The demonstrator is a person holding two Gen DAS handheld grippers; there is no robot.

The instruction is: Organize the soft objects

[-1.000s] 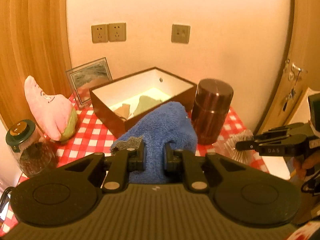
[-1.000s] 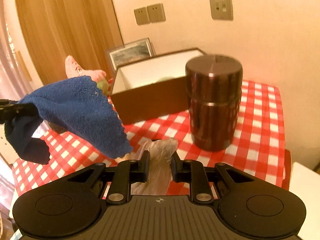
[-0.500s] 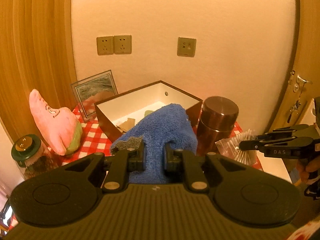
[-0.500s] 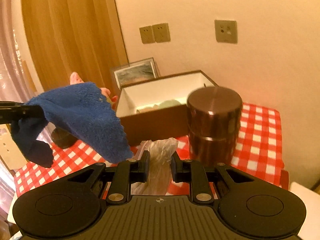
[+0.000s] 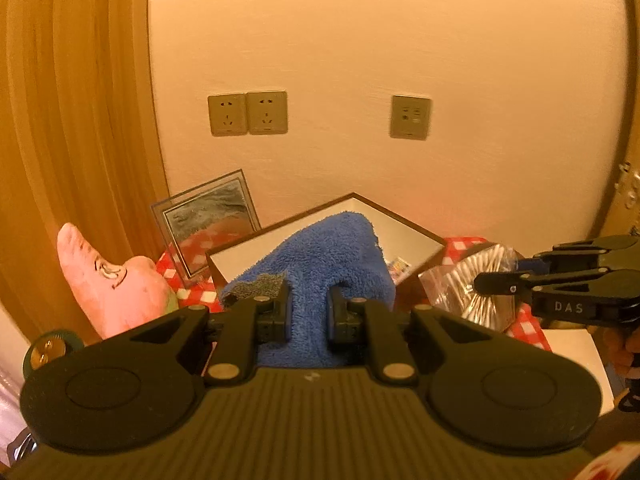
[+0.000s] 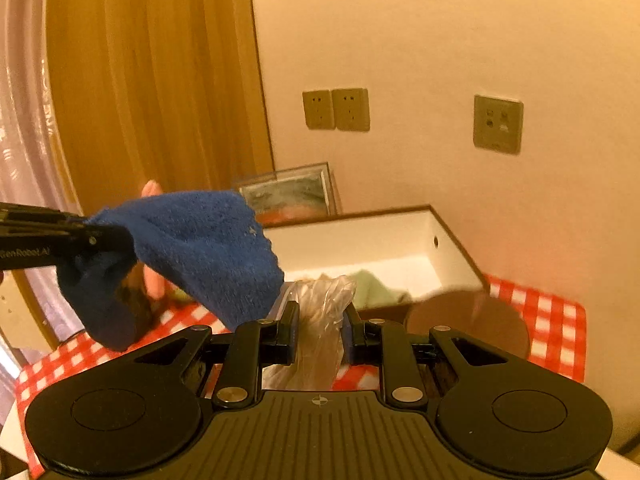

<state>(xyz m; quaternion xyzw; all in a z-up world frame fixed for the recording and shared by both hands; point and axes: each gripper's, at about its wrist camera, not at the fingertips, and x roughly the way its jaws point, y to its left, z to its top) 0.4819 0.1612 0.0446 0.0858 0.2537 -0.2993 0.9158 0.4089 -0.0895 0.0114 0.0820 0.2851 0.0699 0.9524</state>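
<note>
A blue towel (image 5: 332, 252) hangs in the air in front of the box, and my left gripper (image 5: 308, 308) is shut on its near edge. From the right wrist view the towel (image 6: 208, 240) droops from the left gripper (image 6: 100, 236) at the left side. My right gripper (image 6: 320, 320) is shut on a crumpled clear plastic bag (image 6: 320, 304). That bag (image 5: 472, 276) and the right gripper (image 5: 486, 280) show at the right of the left wrist view. A pink plush (image 5: 108, 280) lies at the table's left.
A brown box with a white inside (image 6: 452, 232) holds pale cloths near the wall. A brown canister (image 6: 468, 324) stands just right of it on the red-check tablecloth (image 6: 552, 320). A picture frame (image 5: 208, 216) leans on the wall. A green-lidded jar (image 5: 48, 350) sits at the left.
Both grippers have risen and drawn back from the table, carrying the towel and the bag. The box, plush and canister sit lower in both views.
</note>
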